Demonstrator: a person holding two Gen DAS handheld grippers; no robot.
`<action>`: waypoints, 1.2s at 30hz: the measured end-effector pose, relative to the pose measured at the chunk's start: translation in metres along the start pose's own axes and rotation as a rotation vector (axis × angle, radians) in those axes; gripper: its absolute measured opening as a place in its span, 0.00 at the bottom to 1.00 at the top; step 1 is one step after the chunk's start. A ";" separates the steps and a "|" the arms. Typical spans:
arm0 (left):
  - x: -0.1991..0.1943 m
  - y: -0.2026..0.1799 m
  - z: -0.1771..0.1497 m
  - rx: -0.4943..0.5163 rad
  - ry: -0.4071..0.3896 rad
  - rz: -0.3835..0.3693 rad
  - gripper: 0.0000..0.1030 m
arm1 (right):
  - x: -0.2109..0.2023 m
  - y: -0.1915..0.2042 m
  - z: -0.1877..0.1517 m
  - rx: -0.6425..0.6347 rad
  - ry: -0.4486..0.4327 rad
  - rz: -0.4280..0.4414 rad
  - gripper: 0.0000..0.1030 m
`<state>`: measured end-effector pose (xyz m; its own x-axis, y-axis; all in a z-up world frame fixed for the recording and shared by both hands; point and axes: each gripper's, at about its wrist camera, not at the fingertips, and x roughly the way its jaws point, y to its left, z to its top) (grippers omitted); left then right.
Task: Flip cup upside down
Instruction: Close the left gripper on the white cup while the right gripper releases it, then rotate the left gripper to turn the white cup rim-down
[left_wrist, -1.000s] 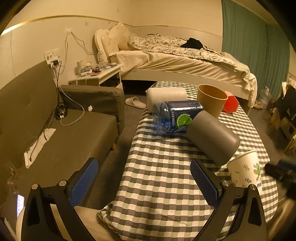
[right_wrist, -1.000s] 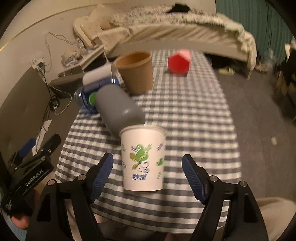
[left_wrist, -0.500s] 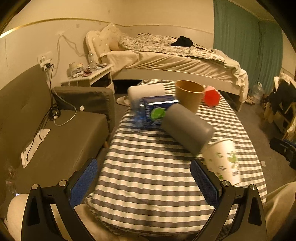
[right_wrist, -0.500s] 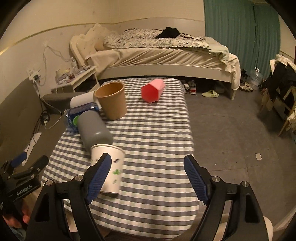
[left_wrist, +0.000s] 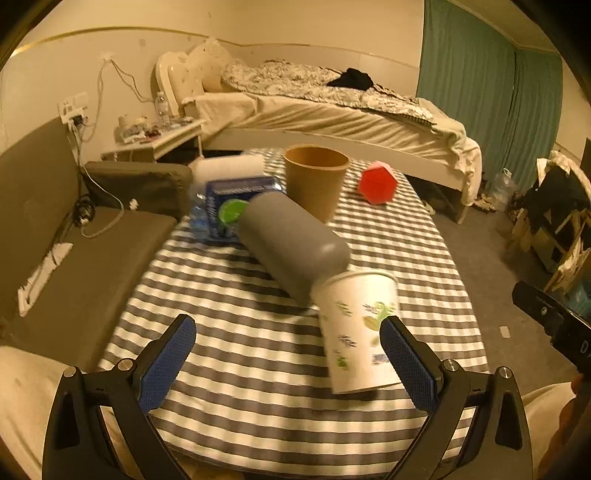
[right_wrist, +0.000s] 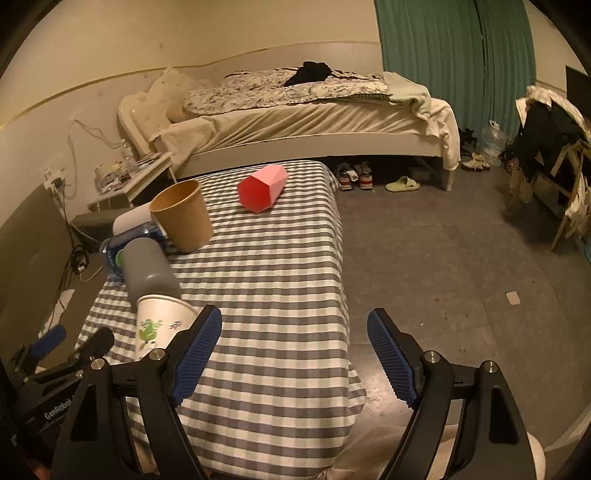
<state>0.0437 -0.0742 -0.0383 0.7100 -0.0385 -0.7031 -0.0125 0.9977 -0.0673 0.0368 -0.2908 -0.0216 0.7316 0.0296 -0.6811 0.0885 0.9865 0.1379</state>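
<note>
Approach step underway: white printed paper cup (left_wrist: 356, 332) standing upright on checked counter (left_wrist: 229, 295), touching grey cylinder (left_wrist: 291, 243). Left claw (left_wrist: 288, 363) spread wide, empty, nearing cup. Right claw (right_wrist: 293, 356) likewise gaping, empty. Next: straddling cup, closing, inverting.

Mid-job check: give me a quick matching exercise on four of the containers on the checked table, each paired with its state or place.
Things:
1. white paper cup
2. brown paper cup
3. grey cylinder
4. red cup

States:
A. lying on its side, far end of the table
B. upright, mouth up, nearest the grippers
C. upright, mouth up, mid-table
D. lying on its side, resting against a water bottle

Pairs: 1-B, 2-C, 3-D, 4-A
</note>
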 end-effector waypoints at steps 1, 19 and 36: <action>0.002 -0.003 -0.001 0.002 0.008 -0.007 1.00 | 0.002 -0.003 0.000 0.007 0.003 -0.001 0.79; 0.046 -0.039 -0.032 0.073 0.202 -0.094 0.54 | 0.012 -0.051 0.000 0.177 0.059 0.001 0.79; 0.003 -0.024 -0.030 0.276 0.390 -0.085 0.54 | 0.006 -0.037 -0.002 0.155 0.051 0.000 0.79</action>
<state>0.0248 -0.1004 -0.0601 0.3827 -0.0865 -0.9198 0.2589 0.9658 0.0169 0.0366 -0.3272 -0.0324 0.6966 0.0417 -0.7163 0.1947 0.9498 0.2447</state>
